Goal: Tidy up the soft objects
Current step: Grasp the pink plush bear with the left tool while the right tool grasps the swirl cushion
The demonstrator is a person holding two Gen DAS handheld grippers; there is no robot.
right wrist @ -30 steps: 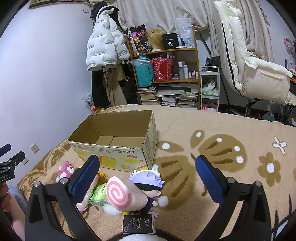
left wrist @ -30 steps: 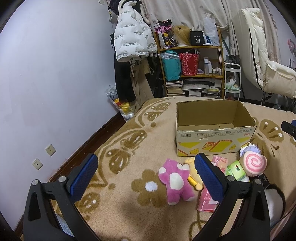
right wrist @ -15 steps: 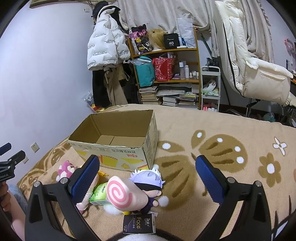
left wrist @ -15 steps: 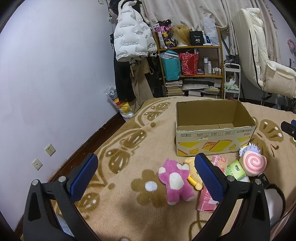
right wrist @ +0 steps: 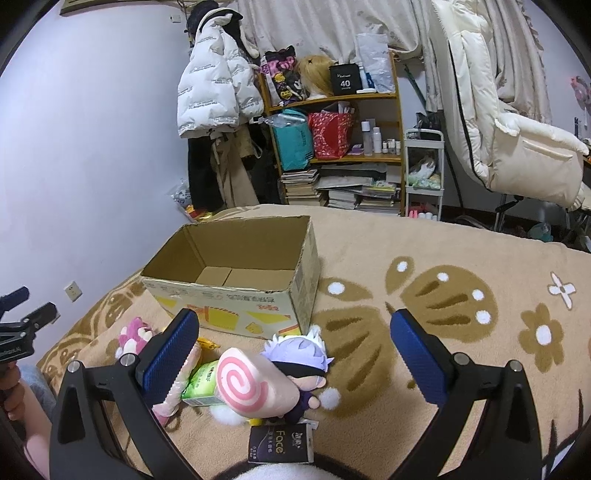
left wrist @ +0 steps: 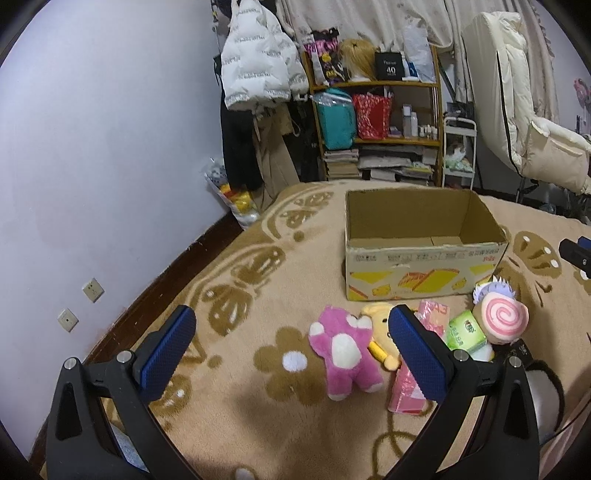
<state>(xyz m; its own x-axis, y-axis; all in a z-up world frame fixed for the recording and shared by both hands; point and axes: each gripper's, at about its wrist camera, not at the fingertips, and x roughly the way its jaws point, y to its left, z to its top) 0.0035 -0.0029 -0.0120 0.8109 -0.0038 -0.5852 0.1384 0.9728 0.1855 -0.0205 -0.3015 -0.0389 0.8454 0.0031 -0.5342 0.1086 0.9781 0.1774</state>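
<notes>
Lived-in bedroom: bed blanket (right wrist: pixel 461 258) near, puffer jacket (right wrist: pixel 214 92) hung far left, cluttered bookshelf (right wrist: pixel 340 147) far, curtains (right wrist: pixel 332 22) behind.

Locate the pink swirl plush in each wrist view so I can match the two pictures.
Left wrist: pink swirl plush at right, past the tongs' right finger, near the cardboard box's front right corner.
Right wrist: pink swirl plush at lower centre, between the open fingers, on the near side of the box.
Shared landmark: the cardboard box, open and empty.
</notes>
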